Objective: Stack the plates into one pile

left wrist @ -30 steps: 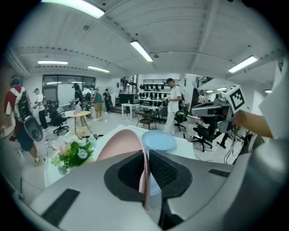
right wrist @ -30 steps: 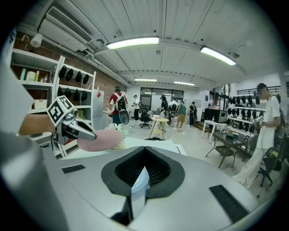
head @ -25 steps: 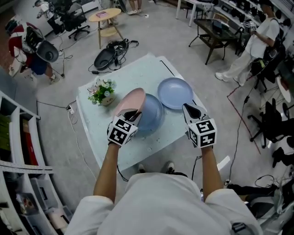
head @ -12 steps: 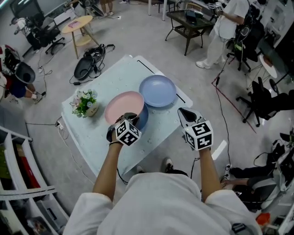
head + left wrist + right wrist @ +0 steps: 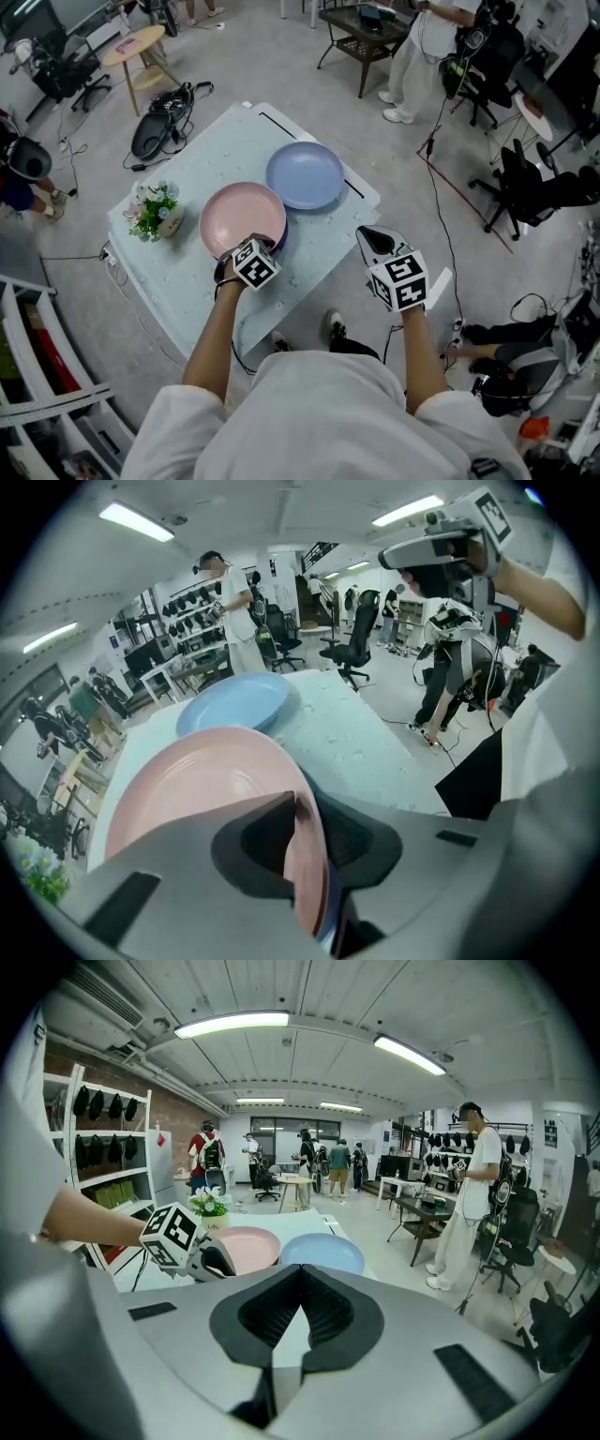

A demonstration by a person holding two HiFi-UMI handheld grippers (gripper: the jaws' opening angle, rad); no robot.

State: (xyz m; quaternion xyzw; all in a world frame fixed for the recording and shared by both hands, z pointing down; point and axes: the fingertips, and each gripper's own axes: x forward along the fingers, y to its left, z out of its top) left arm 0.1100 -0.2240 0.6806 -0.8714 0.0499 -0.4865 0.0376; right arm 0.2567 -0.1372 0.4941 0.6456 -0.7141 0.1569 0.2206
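Logging pink plate (image 5: 242,217): flat, face up on counter (image 5: 225,141); blue plate (image 5: 305,175) at its 1 o'clock. Our left tool (image 5: 247,247) has just been opening, pink rim between; right tool (image 5: 368,235) closed, empty.

Materials and finishes, plate-stacking table

The pink plate (image 5: 242,216) and the light blue plate (image 5: 305,175) are noted as smooth, with a soft satin sheen; ceramic or plastic cannot be told. The table top (image 5: 216,141) is recorded as pale, matt and finely speckled. The right gripper (image 5: 301,1274) is seen to be of grey matt moulded plastic, its pads (image 5: 323,1312) black and ribbed, its marker cube (image 5: 401,281) matt, printed black on white. The shirt (image 5: 319,403) is taken as white cloth. The floor (image 5: 281,66) is noted as grey, smooth and dully reflective. The round side table (image 5: 134,42), far left, looks like light wood.
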